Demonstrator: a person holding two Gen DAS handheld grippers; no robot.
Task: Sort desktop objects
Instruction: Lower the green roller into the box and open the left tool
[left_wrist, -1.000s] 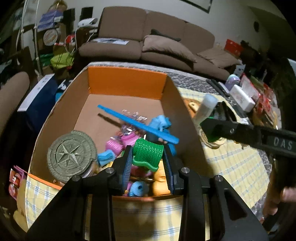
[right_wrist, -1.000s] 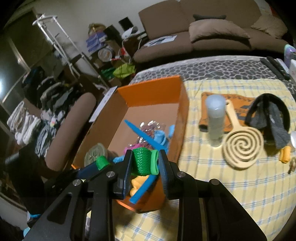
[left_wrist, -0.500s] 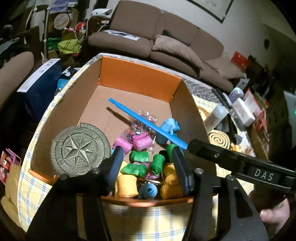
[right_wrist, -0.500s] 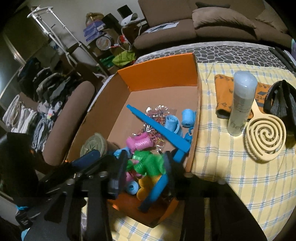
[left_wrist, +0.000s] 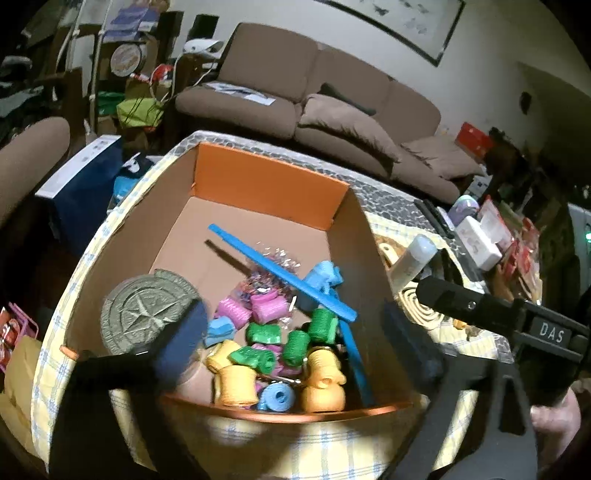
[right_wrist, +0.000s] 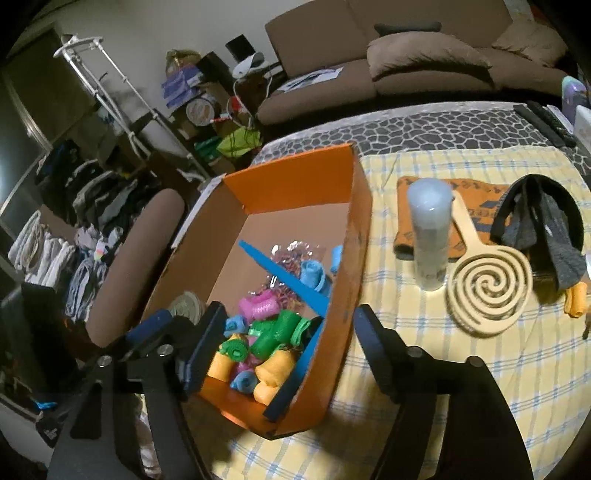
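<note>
An orange cardboard box (left_wrist: 269, 184) (right_wrist: 291, 177) stands on the checked tablecloth. It holds green rollers (left_wrist: 291, 341) (right_wrist: 273, 332) among yellow, pink and blue ones, a long blue stick (left_wrist: 280, 273) and a round compass medallion (left_wrist: 144, 314). My left gripper (left_wrist: 295, 343) hovers over the box's near end. Its jaws are opening wide and nothing is between them. My right gripper (right_wrist: 290, 343) hangs over the box's near right corner. Its jaws are opening too and they are empty. The green rollers lie loose in the pile below both.
Right of the box stand a white bottle (right_wrist: 428, 229), a wooden spiral trivet (right_wrist: 487, 288), an orange cloth (right_wrist: 480, 206) and a black and grey band (right_wrist: 543, 221). A small orange roller (right_wrist: 576, 299) lies at the table's right edge. A brown sofa stands beyond.
Both grippers were shut on green rollers a second ago. Both have spread their jaws, and the green rollers now lie in the box.
</note>
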